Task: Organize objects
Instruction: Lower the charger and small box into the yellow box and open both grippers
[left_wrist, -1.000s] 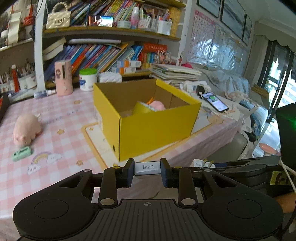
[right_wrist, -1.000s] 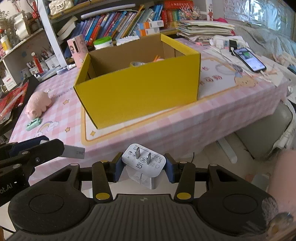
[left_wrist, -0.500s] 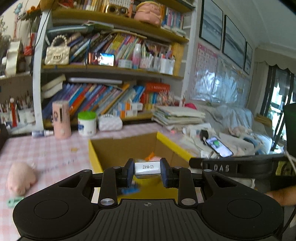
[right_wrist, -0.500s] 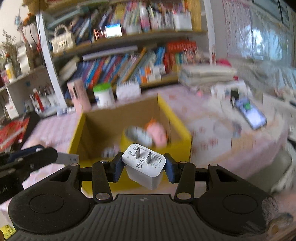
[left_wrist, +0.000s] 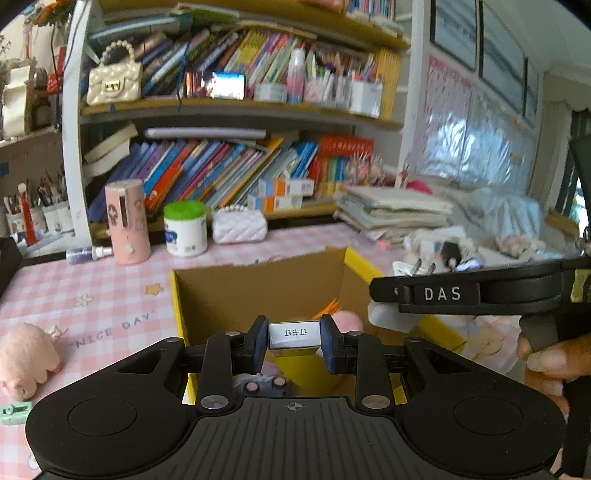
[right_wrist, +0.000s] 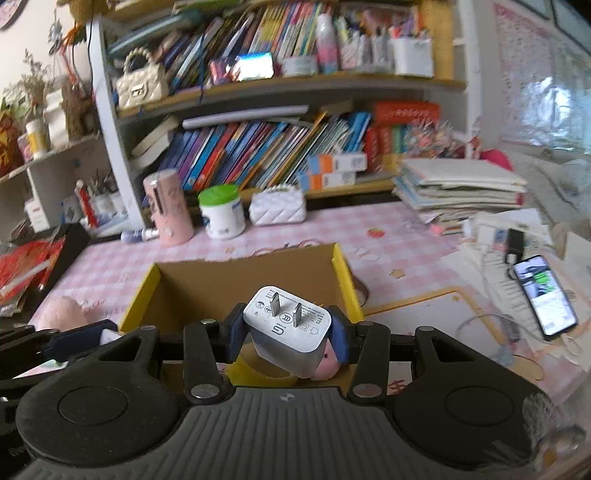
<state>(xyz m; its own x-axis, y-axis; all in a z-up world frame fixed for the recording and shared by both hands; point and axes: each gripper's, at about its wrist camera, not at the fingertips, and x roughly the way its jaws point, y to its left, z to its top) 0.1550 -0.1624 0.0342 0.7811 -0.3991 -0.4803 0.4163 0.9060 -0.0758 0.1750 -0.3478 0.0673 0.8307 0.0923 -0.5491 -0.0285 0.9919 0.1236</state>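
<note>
Grippers from both hands hang over the open yellow box (left_wrist: 354, 258) on the pink checked table (left_wrist: 92, 295), each tipped downward toward its inside. The left gripper (left_wrist: 294, 341) has its jaws closed on a small silver staple box (left_wrist: 294, 334), held level between the blue pads above the box's near wall. The right gripper (right_wrist: 288, 330) is clamped on a white charger plug (right_wrist: 286, 332), prongs facing up and toward the camera, tilted a little to one side. In the left view the right gripper reaches in from the right edge, a hand (left_wrist: 546, 365) wrapped around its handle. Inside the box lie a pink soft toy (left_wrist: 347, 319) and a yellow roll (right_wrist: 258, 369). A pink plush pig (left_wrist: 27, 356) lies on the table left of the box, well apart from it.
</note>
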